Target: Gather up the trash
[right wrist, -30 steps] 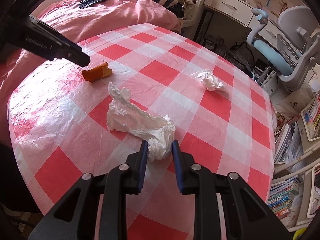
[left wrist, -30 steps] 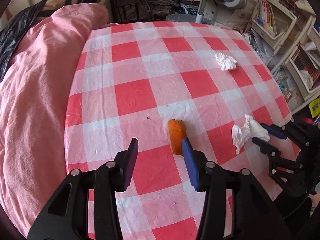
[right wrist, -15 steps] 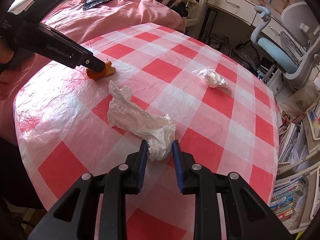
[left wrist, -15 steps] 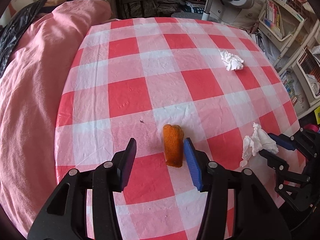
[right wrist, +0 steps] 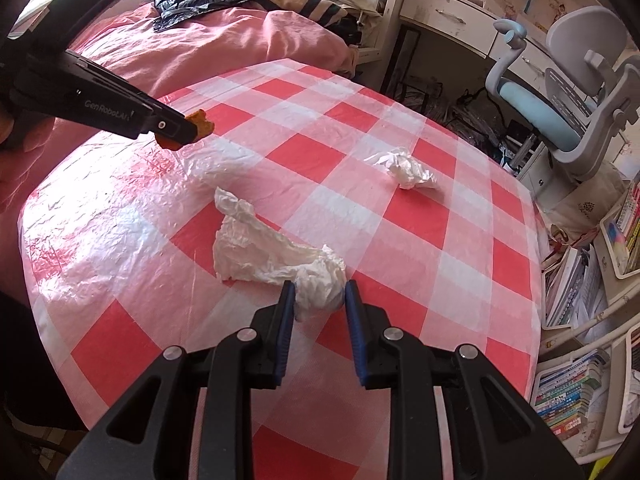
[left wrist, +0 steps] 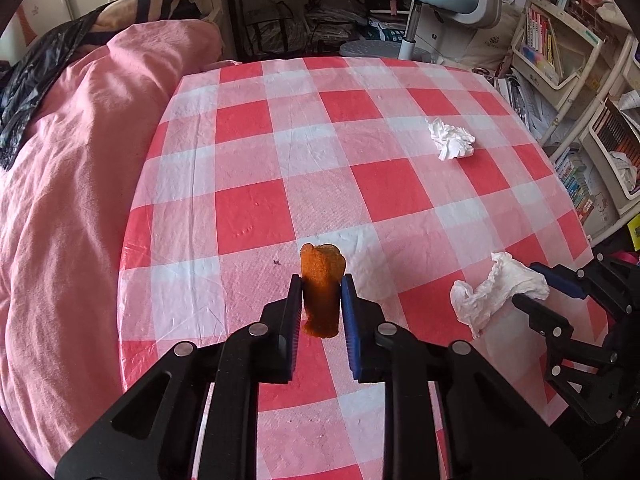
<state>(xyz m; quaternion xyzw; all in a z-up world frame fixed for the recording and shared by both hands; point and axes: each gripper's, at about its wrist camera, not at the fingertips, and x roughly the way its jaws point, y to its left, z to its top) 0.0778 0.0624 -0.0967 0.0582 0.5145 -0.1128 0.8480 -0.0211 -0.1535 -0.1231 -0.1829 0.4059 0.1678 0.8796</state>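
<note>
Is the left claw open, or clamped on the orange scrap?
Closing on it. The left claw has both pads against the sides of the orange scrap, which the right wrist view shows gripped at the tip.

Glossy, wrinkled plastic checked tablecloth (right wrist: 400, 240); crumpled matt white tissue (right wrist: 280, 256) and second wad (right wrist: 408, 168); rough, grainy orange scrap (left wrist: 322, 292); matt black plastic gripper (left wrist: 320, 284) bodies with shiny metal pins; soft pink cloth duvet (left wrist: 72, 184).

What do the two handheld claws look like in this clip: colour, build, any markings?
Both the left claw and the right claw are matte black plastic linkages with silver pivot bolts and blue ribbed finger pads. White lettering, seemingly "GenRobot.AI", runs along the left claw's side. No cables or sleeves show.
</note>
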